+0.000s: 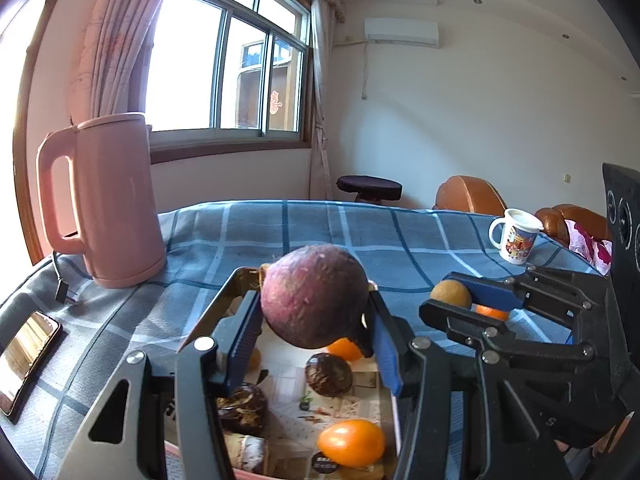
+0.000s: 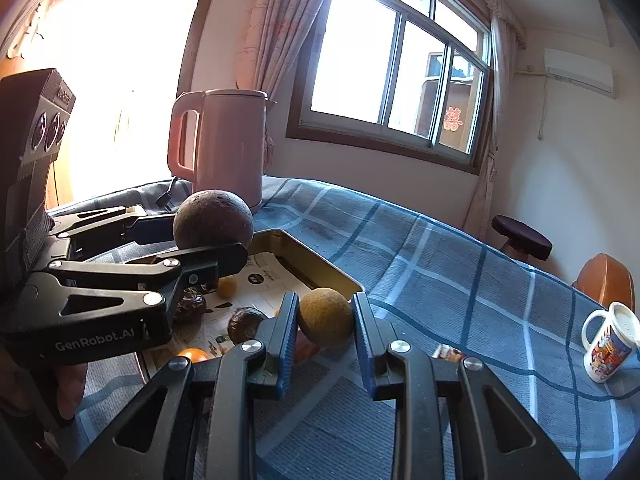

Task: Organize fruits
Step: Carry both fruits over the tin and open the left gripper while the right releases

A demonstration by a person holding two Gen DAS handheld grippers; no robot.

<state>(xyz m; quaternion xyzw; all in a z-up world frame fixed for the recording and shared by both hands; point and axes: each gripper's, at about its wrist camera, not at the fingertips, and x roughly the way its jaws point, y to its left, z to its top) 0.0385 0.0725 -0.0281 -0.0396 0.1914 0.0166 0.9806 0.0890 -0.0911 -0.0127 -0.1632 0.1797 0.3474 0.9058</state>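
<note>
Left gripper (image 1: 316,328) clamped on a large purple fruit (image 1: 314,296), held in the air above a gold-rimmed tray (image 1: 224,304). Blue pads pressed to the fruit's two sides, its lower half hanging clear of the tray floor. Right gripper (image 2: 325,320) clamped on a small tan fruit (image 2: 326,316), held just past the tray's near corner, above the blue checked cloth (image 2: 460,280).

In the tray, on its printed paper lining: two orange fruits, one near (image 1: 352,442) in the left wrist view and one farther back (image 1: 344,349), partly behind the purple fruit. Also there, a dark brown round fruit (image 1: 329,374) near the middle and a darker, wrinkled one (image 1: 242,408) by the left finger. A pale item at the tray's near edge, too cut off to identify.

Seen from the left wrist view, the right gripper (image 1: 466,300) just right of the tray, the tan fruit (image 1: 451,293) at its tips. An orange piece (image 1: 491,312) under its jaws, whether on the cloth or not, unclear.

On the cloth: pink kettle (image 1: 108,200) upright at far left, its cord trailing beside it. Phone (image 1: 26,360) face up near the left edge. Printed mug (image 1: 516,236) with a lid well apart at far right.
</note>
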